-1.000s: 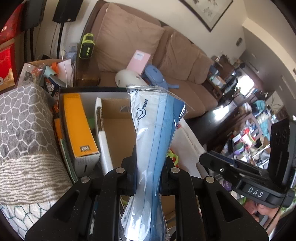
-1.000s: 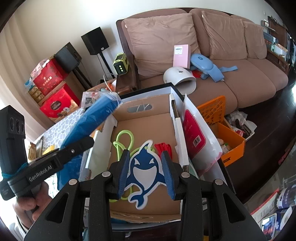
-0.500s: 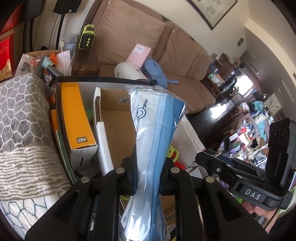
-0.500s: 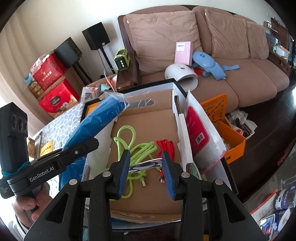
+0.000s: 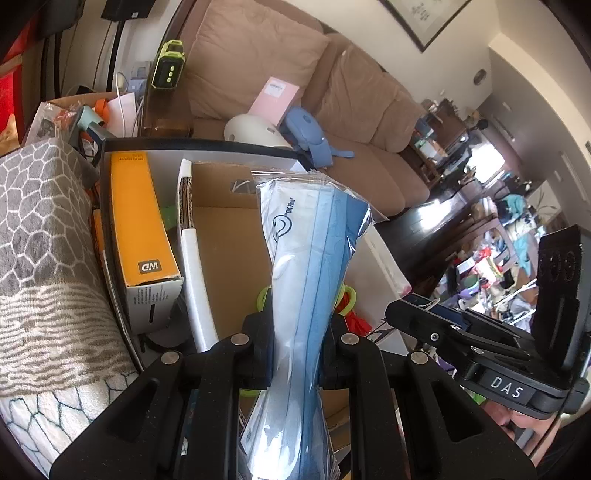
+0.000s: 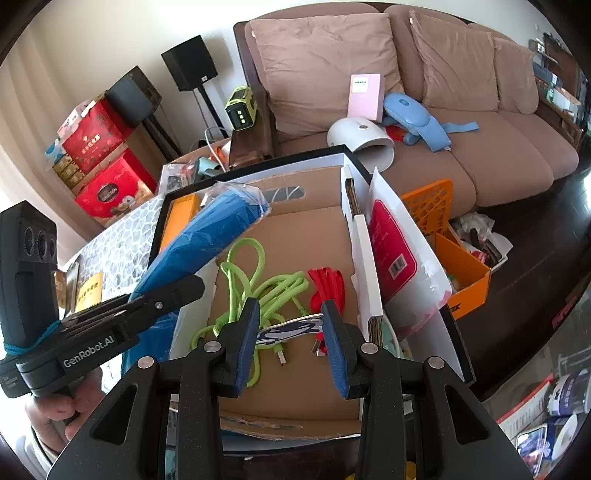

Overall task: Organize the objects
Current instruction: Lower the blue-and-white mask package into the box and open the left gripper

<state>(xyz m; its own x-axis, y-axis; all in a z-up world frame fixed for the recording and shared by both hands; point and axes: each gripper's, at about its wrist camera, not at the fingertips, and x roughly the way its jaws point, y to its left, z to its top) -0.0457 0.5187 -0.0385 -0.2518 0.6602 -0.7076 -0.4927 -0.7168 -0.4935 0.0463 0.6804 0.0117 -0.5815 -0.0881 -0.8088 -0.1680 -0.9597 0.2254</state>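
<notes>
Inside cardboard box (image 6: 280, 229): green cable (image 6: 258, 284), red cord (image 6: 327, 282)

The open brown cardboard box (image 6: 314, 229) holds a coiled lime-green cable (image 6: 255, 284) beside a folded red strap (image 6: 327, 284) on its floor.

Brown sofa (image 6: 424, 122) across upper frame, right wrist view. On seat: pink box (image 6: 365, 96) upright against cushion, white domed device (image 6: 360, 138) in front, blue strapped item (image 6: 417, 120) just right. Green-black device (image 6: 241, 108) on sofa arm, upper centre. Two black speakers (image 6: 190, 62) upper left; red gift boxes (image 6: 98, 155) stacked below. Orange crate (image 6: 452, 254) on dark floor, right. Framed picture (image 5: 424, 18) on wall, top of left wrist view.
</notes>
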